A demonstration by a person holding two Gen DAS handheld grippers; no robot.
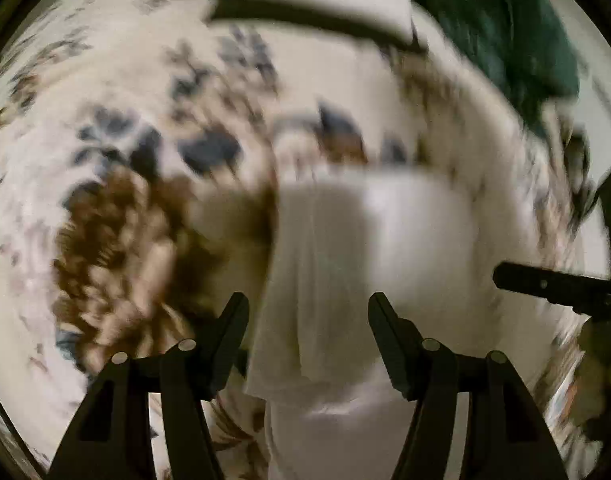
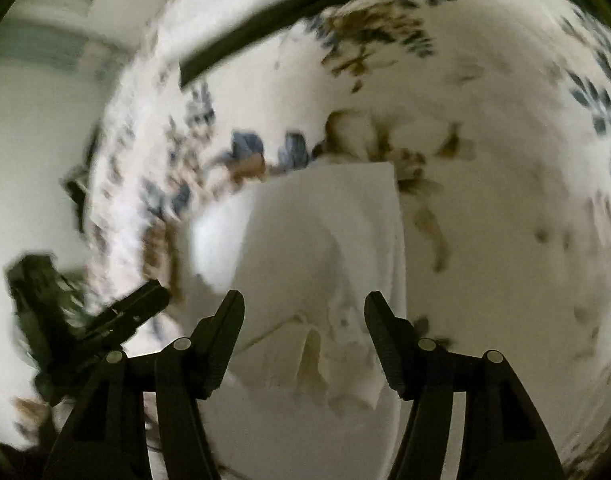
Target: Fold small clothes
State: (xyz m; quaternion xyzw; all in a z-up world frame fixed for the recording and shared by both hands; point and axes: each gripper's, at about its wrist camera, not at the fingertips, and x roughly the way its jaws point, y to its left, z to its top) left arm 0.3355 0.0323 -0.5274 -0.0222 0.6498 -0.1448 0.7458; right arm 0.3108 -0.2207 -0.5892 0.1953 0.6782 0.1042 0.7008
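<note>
A small white garment [image 1: 345, 240] lies folded on a floral sheet [image 1: 125, 152]; both views are motion-blurred. My left gripper [image 1: 308, 300] hangs over its near part with the jaws apart, and the cloth shows in the gap without the pads pressing it. In the right wrist view the same white garment [image 2: 325, 232] has a straight folded edge at its far side and a rumpled near edge. Over that near edge my right gripper [image 2: 304, 298] stands open, gripping nothing. The other gripper's black finger pokes in at the side of each view [image 1: 545, 284] [image 2: 125, 312].
The blue-and-brown floral sheet [image 2: 485, 120] covers the whole surface around the garment. A dark green cloth [image 1: 497, 32] lies at the far right in the left wrist view. A dark straight bar [image 1: 305, 12] [image 2: 265, 20] crosses the far side.
</note>
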